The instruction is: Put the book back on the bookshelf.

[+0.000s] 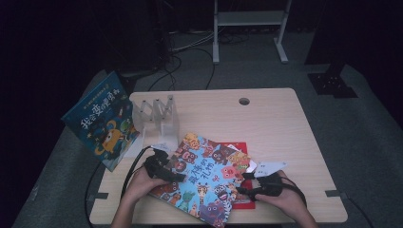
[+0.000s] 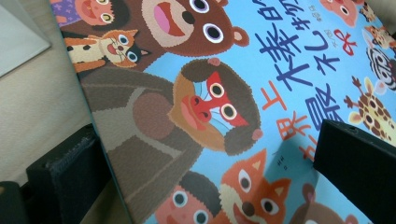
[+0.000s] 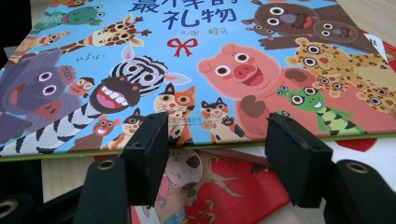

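Both forearms enter from the near edge of the light wooden bench, one hand at each side of the large blue picture book with cartoon animals on its cover.

The left gripper lies low at the book's left edge. In the left gripper view one black jaw sits under that edge on the bench side and the other over the cover, so the jaws straddle the book; whether the pads press on it cannot be told.

The right gripper points at the book's right edge. In the right gripper view its jaws stand apart just in front of that raised edge, nothing between them, released.

The blue book lies tilted across a red book, near the front of the bench. A clear plastic book stand stands just behind it. A second blue book overhangs the bench's left edge. The far right half of the bench offers open room.
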Motion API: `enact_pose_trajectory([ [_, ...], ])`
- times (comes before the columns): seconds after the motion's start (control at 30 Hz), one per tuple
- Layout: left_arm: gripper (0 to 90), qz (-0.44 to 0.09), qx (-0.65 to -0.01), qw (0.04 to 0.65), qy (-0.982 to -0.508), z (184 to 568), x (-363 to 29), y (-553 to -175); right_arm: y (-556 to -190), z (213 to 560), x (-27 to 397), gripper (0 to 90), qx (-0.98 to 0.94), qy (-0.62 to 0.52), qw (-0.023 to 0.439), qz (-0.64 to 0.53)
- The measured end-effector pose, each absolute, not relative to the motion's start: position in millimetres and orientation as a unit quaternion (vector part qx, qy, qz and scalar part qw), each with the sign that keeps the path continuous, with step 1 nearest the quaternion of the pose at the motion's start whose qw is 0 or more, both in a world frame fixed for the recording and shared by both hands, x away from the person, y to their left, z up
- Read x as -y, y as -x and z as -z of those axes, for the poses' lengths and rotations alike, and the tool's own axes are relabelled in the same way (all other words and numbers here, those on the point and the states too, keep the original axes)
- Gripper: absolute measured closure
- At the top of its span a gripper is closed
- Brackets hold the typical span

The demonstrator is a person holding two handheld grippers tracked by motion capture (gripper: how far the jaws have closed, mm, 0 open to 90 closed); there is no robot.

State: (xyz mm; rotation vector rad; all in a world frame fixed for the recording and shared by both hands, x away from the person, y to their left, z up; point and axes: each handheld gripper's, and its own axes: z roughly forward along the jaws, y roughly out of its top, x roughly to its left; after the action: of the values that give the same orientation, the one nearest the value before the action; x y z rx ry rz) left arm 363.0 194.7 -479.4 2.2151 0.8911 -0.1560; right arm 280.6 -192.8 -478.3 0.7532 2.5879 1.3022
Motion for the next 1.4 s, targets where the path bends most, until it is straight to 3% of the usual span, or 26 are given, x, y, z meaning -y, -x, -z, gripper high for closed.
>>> enact_pose_trajectory([
  [0.27, 0.0, 0.06, -0.362, 0.337, -0.867, 473, -188, -369, -280, 478, 188, 37.8, -0.861, -0.263, 0.077, -0.428],
  [0.53, 0.0, 0.088, -0.366, 0.365, -0.851, 466, -195, -373, -280, 477, 187, 37.8, -0.862, -0.268, 0.076, -0.424],
  [1.4, 0.7, 0.036, -0.286, 0.358, -0.888, 377, -181, -380, -284, 478, 177, 37.8, -0.857, -0.286, 0.085, -0.421],
])
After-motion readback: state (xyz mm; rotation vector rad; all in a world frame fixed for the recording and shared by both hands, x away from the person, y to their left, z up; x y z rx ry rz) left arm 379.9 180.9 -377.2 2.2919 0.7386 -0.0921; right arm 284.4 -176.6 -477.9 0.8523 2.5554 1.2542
